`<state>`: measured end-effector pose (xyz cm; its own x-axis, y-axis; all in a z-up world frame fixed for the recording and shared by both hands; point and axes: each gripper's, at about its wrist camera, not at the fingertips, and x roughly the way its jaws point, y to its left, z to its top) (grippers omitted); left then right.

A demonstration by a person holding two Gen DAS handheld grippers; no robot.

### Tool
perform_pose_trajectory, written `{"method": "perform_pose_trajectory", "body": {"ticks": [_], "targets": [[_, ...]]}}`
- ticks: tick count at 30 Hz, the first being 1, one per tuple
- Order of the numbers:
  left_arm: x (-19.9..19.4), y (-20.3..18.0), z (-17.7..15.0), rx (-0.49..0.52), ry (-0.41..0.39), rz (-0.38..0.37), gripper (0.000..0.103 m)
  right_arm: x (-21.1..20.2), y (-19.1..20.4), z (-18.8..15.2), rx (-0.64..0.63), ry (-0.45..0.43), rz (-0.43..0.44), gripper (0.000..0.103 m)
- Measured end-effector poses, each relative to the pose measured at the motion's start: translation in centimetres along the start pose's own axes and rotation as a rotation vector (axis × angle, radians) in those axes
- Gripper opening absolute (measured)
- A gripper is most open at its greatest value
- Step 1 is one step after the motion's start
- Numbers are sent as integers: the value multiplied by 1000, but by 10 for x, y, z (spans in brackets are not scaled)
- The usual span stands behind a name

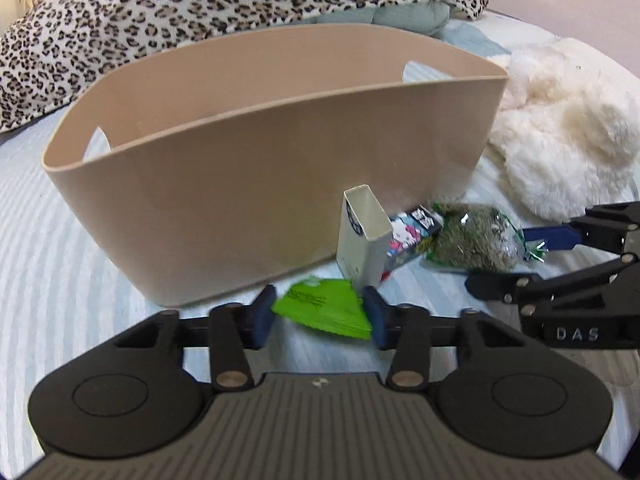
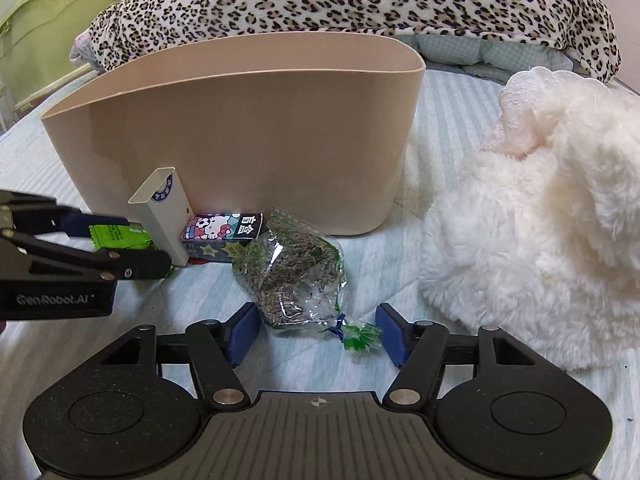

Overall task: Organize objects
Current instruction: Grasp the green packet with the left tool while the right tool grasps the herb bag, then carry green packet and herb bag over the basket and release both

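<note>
A tan plastic bin [image 1: 224, 184] stands on the bed; it also shows in the right wrist view [image 2: 248, 128]. In front of it lie a green packet [image 1: 328, 312], an upright white box [image 1: 362, 244], a Hello Kitty box [image 1: 412, 236] and a clear bag of dried herbs [image 1: 472, 240]. My left gripper [image 1: 320, 316] is open with its blue pads either side of the green packet. My right gripper [image 2: 316, 334] is open around the tied end of the herb bag [image 2: 296, 276]. The green packet [image 2: 116, 236], white box [image 2: 160, 212] and Hello Kitty box [image 2: 220, 232] show there too.
A fluffy white garment [image 2: 532, 208] lies right of the bin. A leopard-print blanket [image 2: 344, 0] is piled behind it. A green bed frame [image 2: 48, 20] stands at far left. The bed sheet [image 1: 48, 240] is pale blue striped.
</note>
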<state>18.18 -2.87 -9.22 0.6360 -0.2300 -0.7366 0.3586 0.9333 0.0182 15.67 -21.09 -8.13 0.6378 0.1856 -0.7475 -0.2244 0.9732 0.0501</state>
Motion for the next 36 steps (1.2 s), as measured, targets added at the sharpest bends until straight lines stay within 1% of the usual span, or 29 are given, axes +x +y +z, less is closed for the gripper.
{"method": "perform_pose_trajectory", "body": {"ticks": [8,14,19,23,26,32,36], "targets": [[-7,0,3,-4,-5,-20,45,-9,1,-2,-5,-2,5,51],[-25,3,-2,-6,-13,-27,45,-24,5,-5,-4,-29,12,51],[-45,7,-9,-20,-40,-10,45,-41,7,-4,-1,-64,8,51],[-65,12,-7,-19,-86,10,45,-57,7,1,3,-100,12,51],[-80,15,1,-19,-127,28,44,-71,6,10,-2,-140,8,51],[-110,20,26,-17,-218,58,45,-93,4,34,-15,-230,7,51],[-122,20,47,-4,-272,81,45,-101,4,54,-34,-284,4,51]]}}
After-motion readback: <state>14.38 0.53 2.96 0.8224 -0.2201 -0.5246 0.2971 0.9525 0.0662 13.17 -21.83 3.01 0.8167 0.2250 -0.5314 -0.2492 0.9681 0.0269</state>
